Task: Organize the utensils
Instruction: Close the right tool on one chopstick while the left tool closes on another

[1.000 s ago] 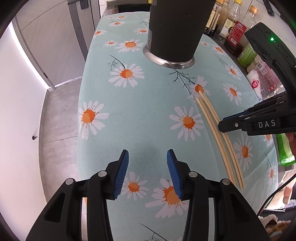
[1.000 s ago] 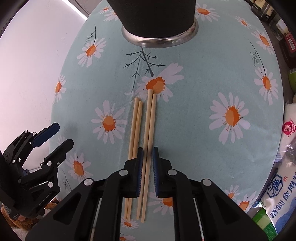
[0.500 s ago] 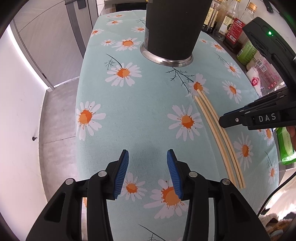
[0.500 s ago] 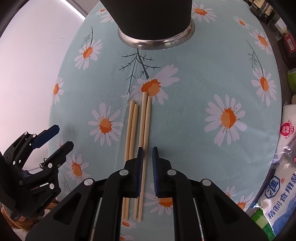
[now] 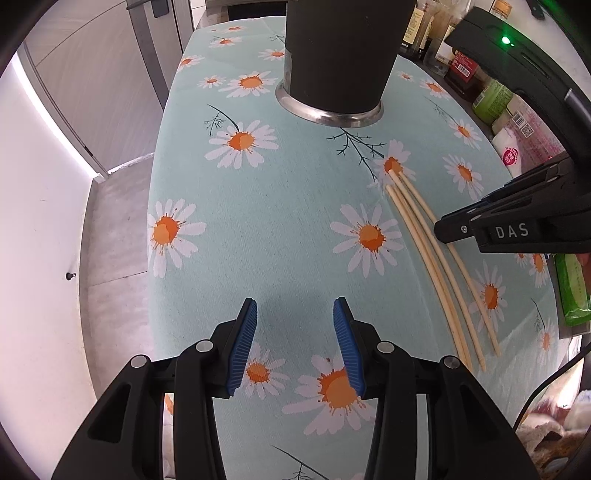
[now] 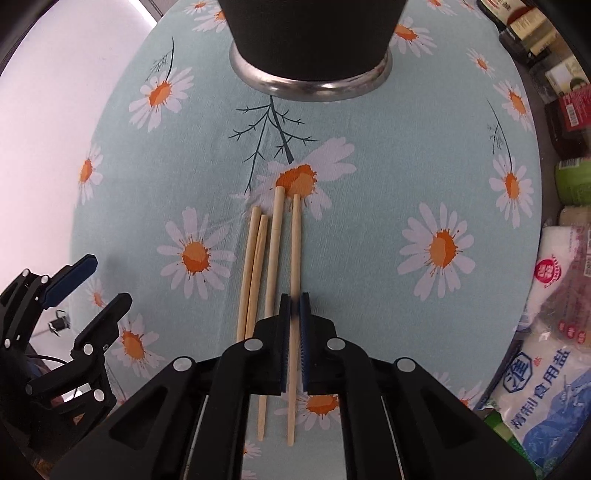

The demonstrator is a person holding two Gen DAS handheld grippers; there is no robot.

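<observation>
Several pale wooden chopsticks [image 6: 275,240] lie side by side on the daisy tablecloth, in front of a black utensil holder with a steel base [image 6: 310,33]. My right gripper [image 6: 294,301] points straight down over them. Its jaws are closing, and the blue pads pinch the rightmost chopstick [image 6: 295,251], which lies slightly apart from its neighbour. In the left wrist view, the right gripper [image 5: 443,227] hovers over the chopsticks [image 5: 424,251] at the right, with the holder [image 5: 340,55] at the back. My left gripper [image 5: 294,306] stands open over bare cloth with nothing between its pads.
Sauce bottles and jars [image 5: 461,55] line the table's far right edge. Bags of salt [image 6: 546,373] and a green packet [image 5: 572,291] lie along the right side. The cloth-covered table [image 5: 288,221] drops off at the left to grey floor and a white wall.
My right gripper slid a little to the right and narrowed onto the rightmost chopstick, which now lies apart from its neighbour. The left gripper has kept still.
</observation>
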